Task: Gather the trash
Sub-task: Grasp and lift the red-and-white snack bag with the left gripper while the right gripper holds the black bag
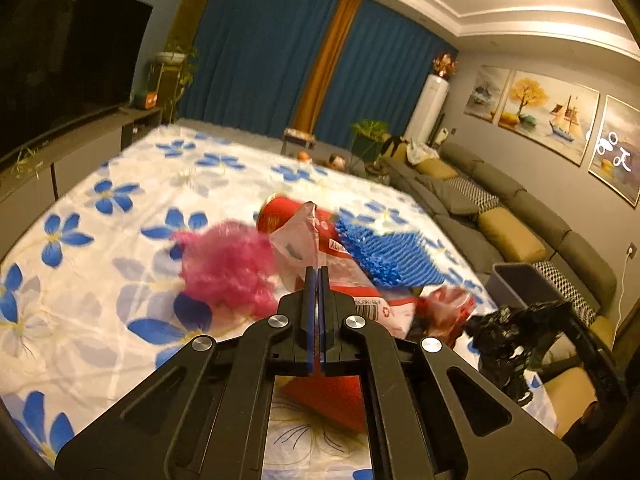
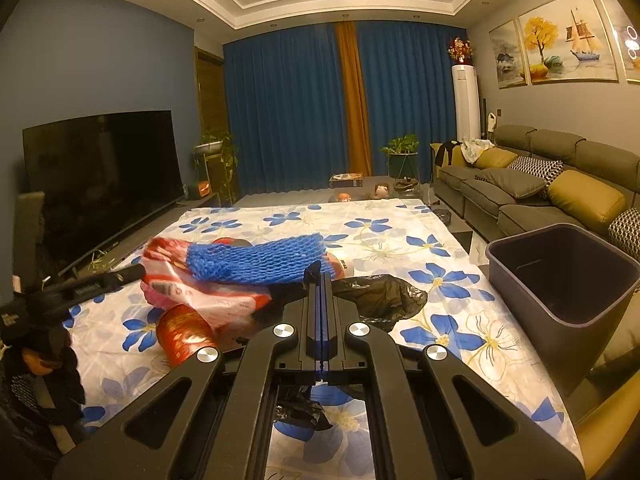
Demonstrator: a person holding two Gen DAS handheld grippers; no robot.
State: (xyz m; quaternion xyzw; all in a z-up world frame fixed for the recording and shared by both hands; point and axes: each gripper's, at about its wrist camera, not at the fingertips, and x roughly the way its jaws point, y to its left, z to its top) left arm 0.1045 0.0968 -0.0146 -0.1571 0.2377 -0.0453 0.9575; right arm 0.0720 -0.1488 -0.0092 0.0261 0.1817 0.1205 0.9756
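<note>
1. We see the left gripper (image 1: 318, 270) clenched on a clear plastic wrapper (image 1: 294, 240) with red print, above the flowered cloth (image 1: 100, 240).
2. We see the right gripper (image 2: 322, 276) clenched on a black plastic bag (image 2: 380, 296).
3. Blue foam netting (image 2: 256, 260) lies across a red can (image 1: 280, 216), beside a pink tuft (image 1: 228, 264).
4. A grey bin (image 2: 560, 276) stands off the cloth's right edge.
</note>
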